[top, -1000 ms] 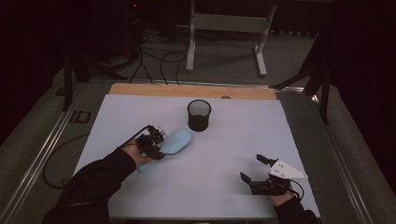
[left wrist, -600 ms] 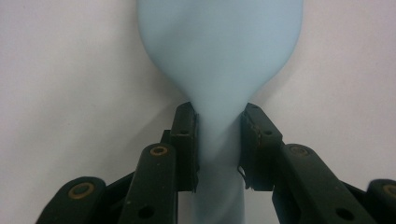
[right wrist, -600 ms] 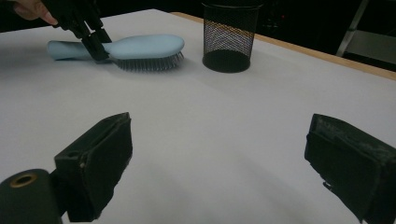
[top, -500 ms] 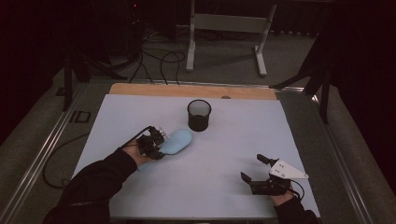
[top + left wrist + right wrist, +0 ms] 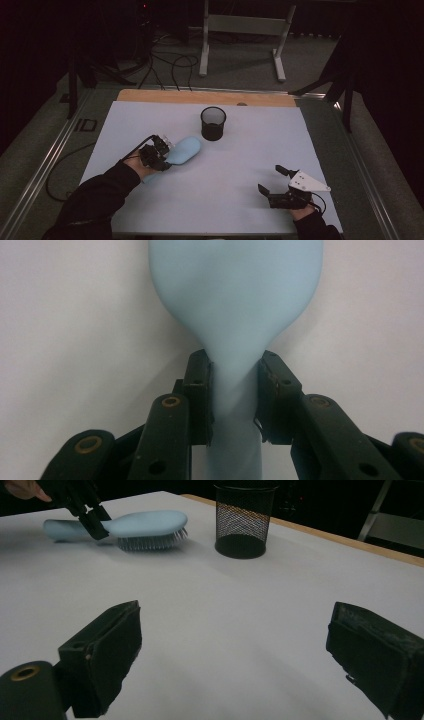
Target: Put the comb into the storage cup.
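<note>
A pale blue hairbrush (image 5: pixel 183 150) lies bristles-down on the white table, left of centre. My left gripper (image 5: pixel 161 153) is shut on the brush's narrow neck, where handle meets head; in the left gripper view both jaws press the handle (image 5: pixel 234 390) from either side. The brush (image 5: pixel 145 525) also appears far left in the right gripper view, with the left gripper (image 5: pixel 92 517) clamped on it. A black mesh cup (image 5: pixel 213 123) stands upright just beyond the brush head. My right gripper (image 5: pixel 272 181) rests open near the front right of the table, nothing between its jaws.
The white table top (image 5: pixel 250 145) has a wooden strip (image 5: pixel 200 97) along its far edge. Metal rails (image 5: pixel 55 150) run down both sides. Cables and a metal stand (image 5: pixel 240 30) are on the floor beyond.
The left gripper and the brush have shifted slightly up and right toward the mesh cup. The right gripper has barely moved.
</note>
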Available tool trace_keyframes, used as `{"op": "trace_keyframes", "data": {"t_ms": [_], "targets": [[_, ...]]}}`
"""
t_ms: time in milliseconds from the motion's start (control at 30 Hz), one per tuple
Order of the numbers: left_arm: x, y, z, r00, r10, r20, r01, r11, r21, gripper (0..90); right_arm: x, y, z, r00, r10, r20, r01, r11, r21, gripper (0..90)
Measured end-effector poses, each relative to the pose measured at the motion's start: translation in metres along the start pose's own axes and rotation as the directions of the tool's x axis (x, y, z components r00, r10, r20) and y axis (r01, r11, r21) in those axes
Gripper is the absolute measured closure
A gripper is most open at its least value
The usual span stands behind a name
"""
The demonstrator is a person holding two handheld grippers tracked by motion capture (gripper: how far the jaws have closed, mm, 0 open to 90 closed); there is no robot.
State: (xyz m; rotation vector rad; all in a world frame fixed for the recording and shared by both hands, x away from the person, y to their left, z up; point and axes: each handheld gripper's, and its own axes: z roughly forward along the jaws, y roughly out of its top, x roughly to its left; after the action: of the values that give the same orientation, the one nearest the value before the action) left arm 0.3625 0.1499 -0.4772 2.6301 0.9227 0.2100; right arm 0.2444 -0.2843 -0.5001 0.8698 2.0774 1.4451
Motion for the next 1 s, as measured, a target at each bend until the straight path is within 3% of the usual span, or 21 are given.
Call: {"op": "trace_keyframes", "data": {"t_ms": [300,467,700,733,800,1000], "targets": [[0.011,-0.005,-0.023,0.9990,-0.044,0.010,0.044,0.9953,-0.086,70.4,0.000,0.000,0.000,1.0000,0.005,0.002,-0.005,1.000,-0.002,7.6],[0.014,-0.004,-0.033,0.9976,-0.069,-0.008,0.067,0.9866,-0.149,70.4,0.000,0.000,0.000,1.0000,0.003,0.004,-0.003,1.000,-0.001,7.6],[0.016,0.000,-0.045,0.9943,-0.101,-0.035,0.089,0.9675,-0.236,70.4,0.000,0.000,0.000,1.0000,0.003,0.004,-0.003,1.000,-0.002,7.6],[0.017,0.000,-0.047,0.9947,-0.101,-0.023,0.092,0.9651,-0.245,70.5,0.000,0.000,0.000,1.0000,0.001,0.004,-0.001,1.000,-0.002,7.6],[0.017,0.002,-0.050,0.9940,-0.100,-0.043,0.086,0.9602,-0.266,70.4,0.000,0.000,0.000,1.0000,0.003,0.004,-0.003,1.000,-0.002,7.6],[0.015,0.008,-0.058,0.9945,-0.100,-0.032,0.084,0.9400,-0.330,70.4,0.000,0.000,0.000,1.0000,0.003,0.003,-0.003,1.000,-0.003,7.7]]}}
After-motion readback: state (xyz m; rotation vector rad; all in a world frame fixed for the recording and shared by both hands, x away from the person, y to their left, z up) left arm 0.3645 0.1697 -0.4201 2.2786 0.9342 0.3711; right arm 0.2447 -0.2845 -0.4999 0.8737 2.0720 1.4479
